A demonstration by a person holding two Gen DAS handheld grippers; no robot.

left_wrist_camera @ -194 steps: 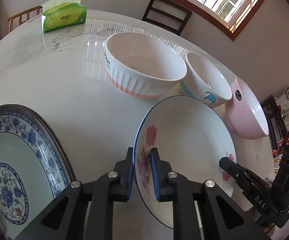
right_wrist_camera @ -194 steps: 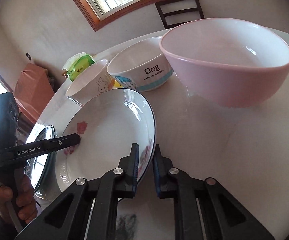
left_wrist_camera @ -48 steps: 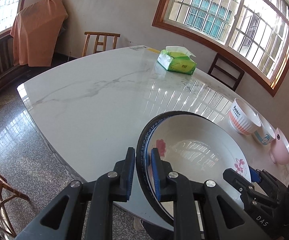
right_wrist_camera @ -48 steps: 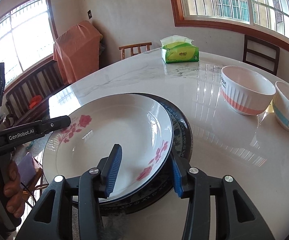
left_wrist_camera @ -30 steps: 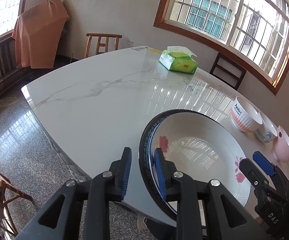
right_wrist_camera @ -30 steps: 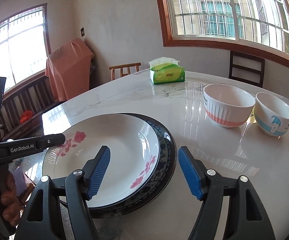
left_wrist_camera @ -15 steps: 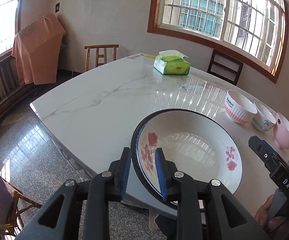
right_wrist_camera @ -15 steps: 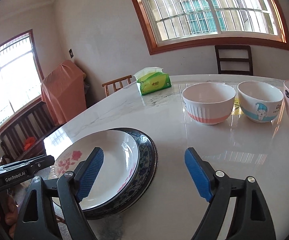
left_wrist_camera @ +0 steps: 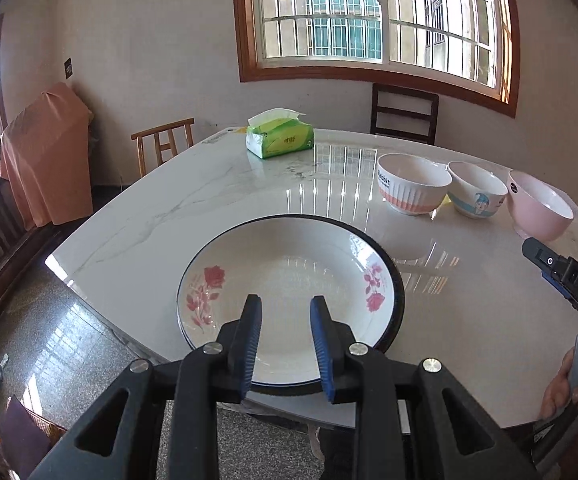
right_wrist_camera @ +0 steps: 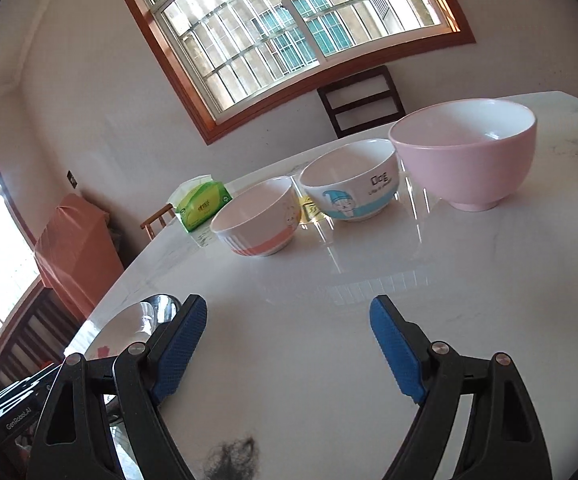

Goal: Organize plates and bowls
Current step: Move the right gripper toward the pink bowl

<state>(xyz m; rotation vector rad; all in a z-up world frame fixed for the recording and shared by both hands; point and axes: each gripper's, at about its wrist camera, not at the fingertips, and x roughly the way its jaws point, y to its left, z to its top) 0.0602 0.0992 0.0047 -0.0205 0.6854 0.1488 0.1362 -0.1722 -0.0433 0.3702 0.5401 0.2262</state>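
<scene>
The rose-patterned plate point(left_wrist_camera: 289, 280) sits stacked on a dark-rimmed plate point(left_wrist_camera: 397, 280) at the desk's point(left_wrist_camera: 169, 216) near edge. Three bowls point(right_wrist_camera: 465, 152) line its far right edge. The left gripper point(left_wrist_camera: 285, 344) hovers over the plates, jaws slightly apart and empty; the right gripper point(right_wrist_camera: 289, 352) gapes wide, holding nothing.

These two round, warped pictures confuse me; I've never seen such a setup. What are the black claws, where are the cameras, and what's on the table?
No robot here: a person holds a hand-held claw in each hand, each carrying a wide-angle camera looking along its fingers. One picture looks past the left claw, the other past the right claw. Both are open and hold nothing. On the marble table a rose-patterned plate sits on a dark-rimmed plate. Farther back stand three bowls: a striped bowl, a cartoon bowl and a pink bowl, plus a green tissue pack.
</scene>
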